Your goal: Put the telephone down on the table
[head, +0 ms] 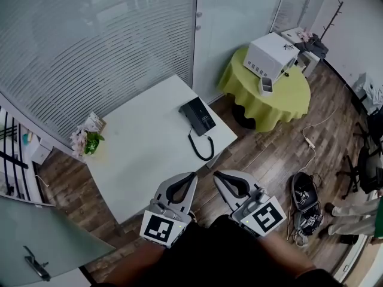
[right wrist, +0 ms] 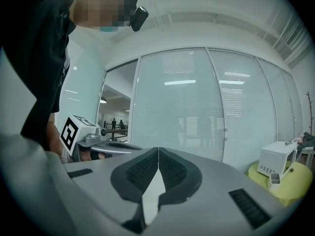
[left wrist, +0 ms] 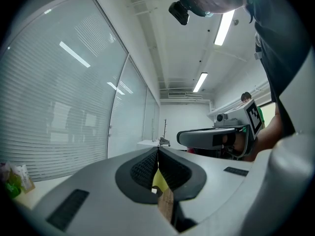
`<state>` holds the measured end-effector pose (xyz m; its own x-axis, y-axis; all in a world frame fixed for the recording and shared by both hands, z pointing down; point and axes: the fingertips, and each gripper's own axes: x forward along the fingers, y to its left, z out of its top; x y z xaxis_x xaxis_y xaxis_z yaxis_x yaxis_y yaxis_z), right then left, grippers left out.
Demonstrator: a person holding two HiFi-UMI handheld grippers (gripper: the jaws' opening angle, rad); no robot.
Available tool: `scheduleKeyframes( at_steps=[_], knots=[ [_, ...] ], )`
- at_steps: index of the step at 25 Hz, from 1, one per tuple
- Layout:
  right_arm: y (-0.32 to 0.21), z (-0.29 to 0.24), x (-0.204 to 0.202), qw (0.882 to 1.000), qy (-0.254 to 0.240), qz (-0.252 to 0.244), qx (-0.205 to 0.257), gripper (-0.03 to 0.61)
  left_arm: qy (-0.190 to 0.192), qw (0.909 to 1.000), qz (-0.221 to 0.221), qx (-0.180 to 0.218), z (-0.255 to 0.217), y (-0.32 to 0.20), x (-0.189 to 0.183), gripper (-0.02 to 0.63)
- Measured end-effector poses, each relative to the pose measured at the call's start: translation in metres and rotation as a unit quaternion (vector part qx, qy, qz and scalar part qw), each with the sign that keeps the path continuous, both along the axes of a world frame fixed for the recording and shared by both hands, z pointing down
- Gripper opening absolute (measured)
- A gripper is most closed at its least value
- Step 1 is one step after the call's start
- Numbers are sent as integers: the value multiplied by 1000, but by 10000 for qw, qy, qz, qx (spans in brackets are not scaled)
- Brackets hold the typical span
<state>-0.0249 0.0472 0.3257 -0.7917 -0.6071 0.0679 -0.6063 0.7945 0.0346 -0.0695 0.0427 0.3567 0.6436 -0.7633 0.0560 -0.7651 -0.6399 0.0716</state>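
Note:
A black telephone [head: 197,116] lies on the far right corner of the white table [head: 137,160], its coiled cord [head: 202,147] looped in front of it near the table edge. My left gripper [head: 192,176] and right gripper [head: 216,174] hang side by side at the near edge of the table, well short of the phone. Both are shut with nothing in them. In the left gripper view the jaws of the left gripper [left wrist: 158,149] meet, and the right gripper [left wrist: 216,137] shows beside them. In the right gripper view the right gripper [right wrist: 158,149] is closed on air.
A small potted plant [head: 87,141] stands on the table's left corner. Behind, a round table with a yellow-green cloth [head: 281,100] bears a white microwave [head: 270,54]. Cables and a bag [head: 305,199] lie on the wooden floor at right. Glass walls with blinds [head: 102,40] run along the back.

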Motion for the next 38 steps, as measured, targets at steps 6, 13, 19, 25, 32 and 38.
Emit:
scheduleKeyframes(
  at_steps=[6,13,19,25,32,38],
  knots=[
    [-22,4,4,10000,-47,48,-20,23,42,9999,16,91,-7,-22,0,11],
    [-63,7,19,9998,-107,-138,-3,23,-30,9999,-138,77,-2,-59,18,11],
    [-114,22,54,9991,-43,-399,-152,23,-157,9988,-454,-13,3,-106,45,11],
    [-167,29,85,9957,-80,-865,-305,23,-142,9964,-821,-161,3,-156,78,11],
    [-222,39,119,9899,-67,-1365,-385,23,-172,9909,-1303,-280,12,-207,113,11],
    [-255,50,133,9809,-61,-1871,-538,23,-164,9808,-1876,-499,22,-230,124,11]
  ],
)
